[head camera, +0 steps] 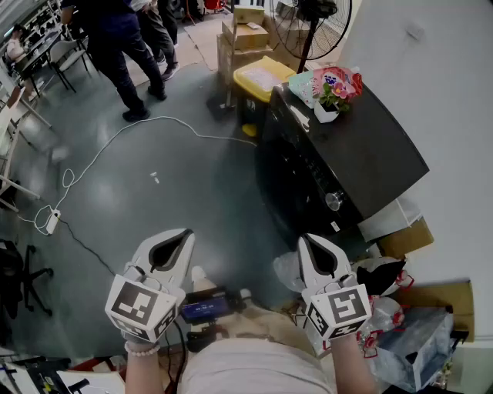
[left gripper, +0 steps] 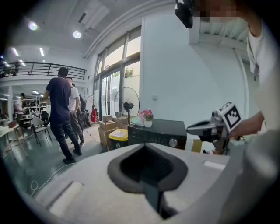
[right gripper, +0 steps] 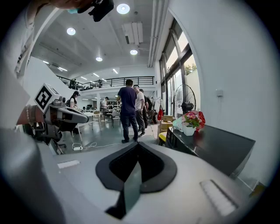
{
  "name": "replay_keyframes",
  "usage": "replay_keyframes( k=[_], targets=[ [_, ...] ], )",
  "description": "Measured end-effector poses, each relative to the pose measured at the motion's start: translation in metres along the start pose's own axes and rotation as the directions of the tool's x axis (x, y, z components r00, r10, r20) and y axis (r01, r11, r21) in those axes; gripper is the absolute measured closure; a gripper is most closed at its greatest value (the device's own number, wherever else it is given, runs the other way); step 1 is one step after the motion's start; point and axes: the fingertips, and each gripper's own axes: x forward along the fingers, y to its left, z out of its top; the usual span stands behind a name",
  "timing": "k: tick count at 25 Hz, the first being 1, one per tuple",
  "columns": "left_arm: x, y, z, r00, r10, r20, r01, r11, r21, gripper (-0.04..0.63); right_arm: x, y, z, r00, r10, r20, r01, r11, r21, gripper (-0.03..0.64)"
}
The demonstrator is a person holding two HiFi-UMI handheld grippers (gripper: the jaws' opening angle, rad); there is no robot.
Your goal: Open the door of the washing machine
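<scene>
Washing machine (head camera: 362, 146): black top smooth, satin; front dark and glossy, knob (head camera: 333, 201) shiny, metal-look. Behind it, bin lid (head camera: 262, 77) smooth yellow plastic; boxes (head camera: 248, 35) matt brown cardboard. Floor (head camera: 177, 200) beside it smooth grey, faint sheen.

Upper left of the head view: people (head camera: 115, 46) cut off by the top edge, only legs and shoes showing. The fan (head camera: 323, 23) at the top edge is likewise cropped. The front of the washing machine (head camera: 362, 154) lies in deep shadow, its door outline impossible to trace; markings beside the knob (head camera: 333, 201) are too small to read. In the right gripper view, the body of the right gripper (right gripper: 138, 145) hides the machine's front.
</scene>
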Motion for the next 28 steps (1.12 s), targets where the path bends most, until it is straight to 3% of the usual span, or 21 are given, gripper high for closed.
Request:
replay_keyframes(
  k=[9, 16, 19, 22, 28],
  targets=[
    [-0.0026, -0.0013, -0.0019, 1.0, 0.004, 0.0, -0.004, 1.0, -0.001, 0.598, -0.0023, 0.0025, 0.0, 1.0, 0.002, 0.004, -0.002, 1.0, 0.001, 0.614],
    [-0.0027, 0.0026, -0.0015, 1.0, 0.024, 0.005, -0.024, 1.0, -0.02, 0.597, -0.0016, 0.0008, 0.0026, 1.0, -0.016, 0.023, 0.015, 0.998, 0.053, 0.612],
    [-0.0022, 0.0019, 0.0001, 1.0, 0.015, 0.009, -0.014, 1.0, -0.022, 0.541, -0.0009, 0.0015, 0.0027, 0.999, -0.02, 0.024, 0.018, 0.997, 0.078, 0.609],
    [-0.0032, 0.0014, 0.0009, 1.0, 0.013, 0.011, -0.013, 1.0, -0.024, 0.523, -0.0012, 0.0015, 0.0019, 0.999, -0.022, 0.028, 0.019, 0.994, 0.103, 0.532],
    [-0.004, 0.0032, 0.0029, 0.999, 0.029, 0.019, -0.028, 0.999, -0.031, 0.517, -0.0049, 0.0001, -0.0006, 0.999, -0.025, 0.022, 0.023, 0.994, 0.105, 0.523]
  ],
)
